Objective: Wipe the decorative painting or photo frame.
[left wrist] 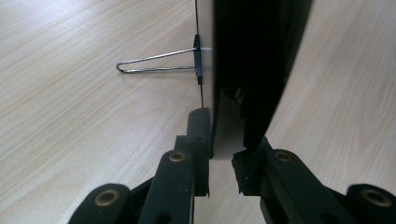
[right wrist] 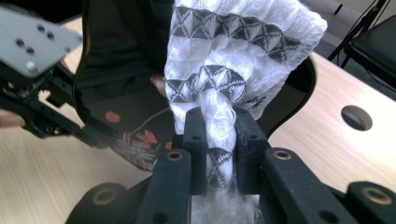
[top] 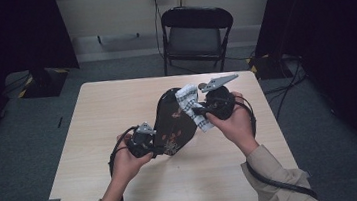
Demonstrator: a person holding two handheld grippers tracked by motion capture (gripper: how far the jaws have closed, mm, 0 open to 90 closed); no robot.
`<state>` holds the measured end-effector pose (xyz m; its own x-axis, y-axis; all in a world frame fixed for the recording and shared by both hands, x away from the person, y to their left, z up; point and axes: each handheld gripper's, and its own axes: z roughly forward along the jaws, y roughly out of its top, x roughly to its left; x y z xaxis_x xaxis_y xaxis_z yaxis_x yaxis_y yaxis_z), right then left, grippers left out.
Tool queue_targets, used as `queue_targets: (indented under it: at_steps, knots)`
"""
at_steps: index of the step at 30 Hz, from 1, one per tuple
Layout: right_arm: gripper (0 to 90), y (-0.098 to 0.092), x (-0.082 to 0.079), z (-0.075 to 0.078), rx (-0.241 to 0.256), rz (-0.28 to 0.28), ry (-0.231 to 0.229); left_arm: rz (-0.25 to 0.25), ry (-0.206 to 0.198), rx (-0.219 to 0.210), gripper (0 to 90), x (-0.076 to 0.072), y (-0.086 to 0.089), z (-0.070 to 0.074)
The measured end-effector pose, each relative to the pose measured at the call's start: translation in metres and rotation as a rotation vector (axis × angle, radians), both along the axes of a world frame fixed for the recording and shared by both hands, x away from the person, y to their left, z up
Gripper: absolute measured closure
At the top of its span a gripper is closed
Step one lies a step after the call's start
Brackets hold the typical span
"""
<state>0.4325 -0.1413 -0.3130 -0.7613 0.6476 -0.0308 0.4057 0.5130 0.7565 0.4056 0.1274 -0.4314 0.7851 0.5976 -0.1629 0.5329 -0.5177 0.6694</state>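
Left claw (left wrist: 220, 161) clamped on black plate's (left wrist: 254, 70) edge, wire stand (left wrist: 154, 63), wooden table (left wrist: 70, 102)

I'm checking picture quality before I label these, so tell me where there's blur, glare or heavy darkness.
High view: sharp on the table, but both side edges sink into near black. Left gripper view: the black board clamped in the left gripper is an underexposed, featureless mass; the wire clip is crisp. Right gripper view: the glossy board carries dim reflections, the cloth in the right gripper is sharp, and its lowest part is slightly soft.
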Motion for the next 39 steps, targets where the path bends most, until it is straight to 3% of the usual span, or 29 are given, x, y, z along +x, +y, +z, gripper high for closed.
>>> queue_targets:
  at_steps: [39]
  knots:
    - [78.2, 0.006, -0.019, -0.126, -0.067, 0.016, 0.202, 0.002, -0.003, 0.0, 78.7, 0.0, 0.0, 0.0]
